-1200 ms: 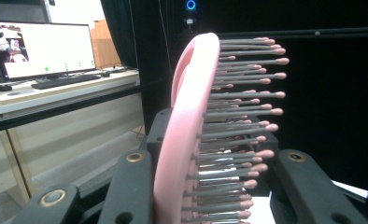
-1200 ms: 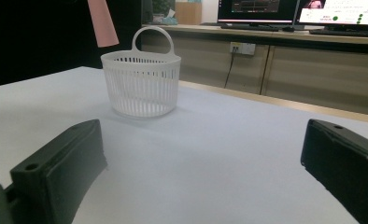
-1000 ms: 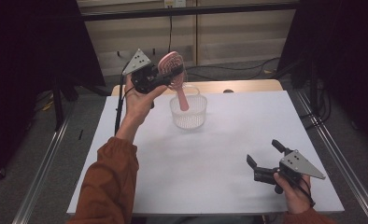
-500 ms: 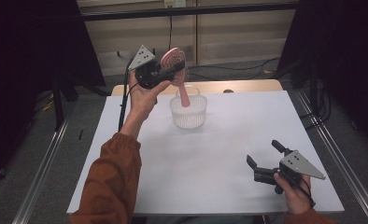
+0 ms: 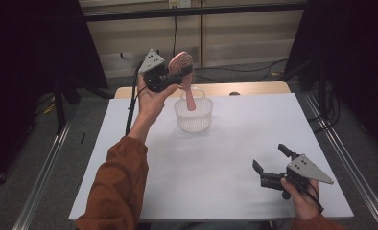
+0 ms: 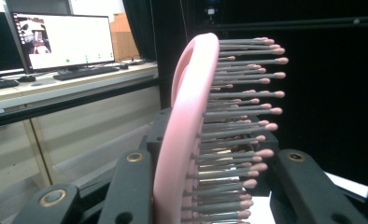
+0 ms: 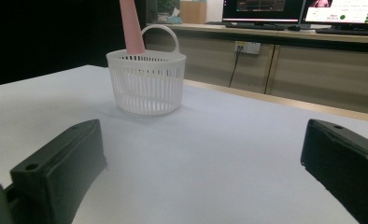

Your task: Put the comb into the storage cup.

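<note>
The left hand-held gripper (image 5: 180, 76), raised in the upper middle of the high view, pinches the head of a pink hairbrush (image 5: 182, 64). In the left gripper view the jaws clamp the hairbrush across its thickness, one against its smooth back and the other against the bristle side, so the bristles (image 6: 247, 116) stick out toward the right of that frame. Gripping the wide head rather than the thin handle probably gives the jaws more to bite on and leaves the handle (image 5: 190, 98) free to hang down.

That handle points into the mouth of a white slotted basket (image 5: 194, 117) standing just below on the table (image 5: 225, 182), in the upper middle of the high view. In the right gripper view the pink handle rises out of the basket's rim, beside its looped carrying handle (image 7: 159, 35); whether its tip touches the bottom I cannot tell. Holding the brush upright over the opening suits lowering it in handle first.

The right hand-held gripper (image 5: 269, 165) rests low at the lower right of the high view, jaws spread with nothing between them, well apart from the basket, seemingly parked out of the way.
</note>
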Demonstrator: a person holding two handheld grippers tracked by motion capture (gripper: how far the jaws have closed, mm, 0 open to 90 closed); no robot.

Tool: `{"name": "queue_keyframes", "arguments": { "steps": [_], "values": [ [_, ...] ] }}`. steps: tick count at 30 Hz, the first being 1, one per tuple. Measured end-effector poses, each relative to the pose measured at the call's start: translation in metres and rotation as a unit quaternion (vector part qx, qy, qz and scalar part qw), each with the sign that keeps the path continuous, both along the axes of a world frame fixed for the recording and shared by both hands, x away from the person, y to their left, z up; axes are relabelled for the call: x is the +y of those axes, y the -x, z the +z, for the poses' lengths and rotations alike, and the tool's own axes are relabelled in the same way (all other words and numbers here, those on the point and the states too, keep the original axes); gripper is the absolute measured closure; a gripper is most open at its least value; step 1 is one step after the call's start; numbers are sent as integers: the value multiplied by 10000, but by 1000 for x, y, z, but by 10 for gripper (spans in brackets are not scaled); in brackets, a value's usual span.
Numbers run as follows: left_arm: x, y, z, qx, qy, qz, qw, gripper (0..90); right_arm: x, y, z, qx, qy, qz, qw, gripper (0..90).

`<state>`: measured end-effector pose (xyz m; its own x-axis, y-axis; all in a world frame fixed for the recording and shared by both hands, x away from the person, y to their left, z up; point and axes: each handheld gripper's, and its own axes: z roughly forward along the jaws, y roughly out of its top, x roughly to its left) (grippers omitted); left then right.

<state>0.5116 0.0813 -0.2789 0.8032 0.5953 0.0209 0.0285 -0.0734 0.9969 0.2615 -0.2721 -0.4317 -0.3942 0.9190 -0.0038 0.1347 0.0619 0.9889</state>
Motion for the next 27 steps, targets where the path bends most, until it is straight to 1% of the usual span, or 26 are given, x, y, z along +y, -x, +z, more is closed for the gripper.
{"name": "queue_keyframes", "arguments": {
  "steps": [2,4,7,9,11,14,21,22,27],
  "values": [
    [-1,-1,-2,31,13,19,10000,629,0,0,0,-5,-2,5,10000,0],
    [-2,-2,-4,21,-45,31,10000,629,0,0,0,-1,-3,6,10000,0],
    [-5,-3,-8,-10,-113,-31,9999,629,0,0,0,4,4,11,10000,0],
    [-6,-4,-12,20,-149,7,9999,629,0,0,0,15,13,39,10000,0],
    [-6,-4,-13,54,-121,31,9999,629,0,0,-1,23,26,65,10000,0],
    [-8,-5,-17,78,-175,72,9998,629,0,0,-1,15,28,54,10000,0],
    [-10,-6,-24,134,-184,137,9996,629,0,0,-1,31,32,65,10000,0],
    [-12,-6,-27,164,-184,87,9997,628,0,0,-1,23,44,54,10000,0],
    [-15,-5,-32,197,-210,103,9995,629,0,0,-1,32,33,73,10000,0]
  ]
}}
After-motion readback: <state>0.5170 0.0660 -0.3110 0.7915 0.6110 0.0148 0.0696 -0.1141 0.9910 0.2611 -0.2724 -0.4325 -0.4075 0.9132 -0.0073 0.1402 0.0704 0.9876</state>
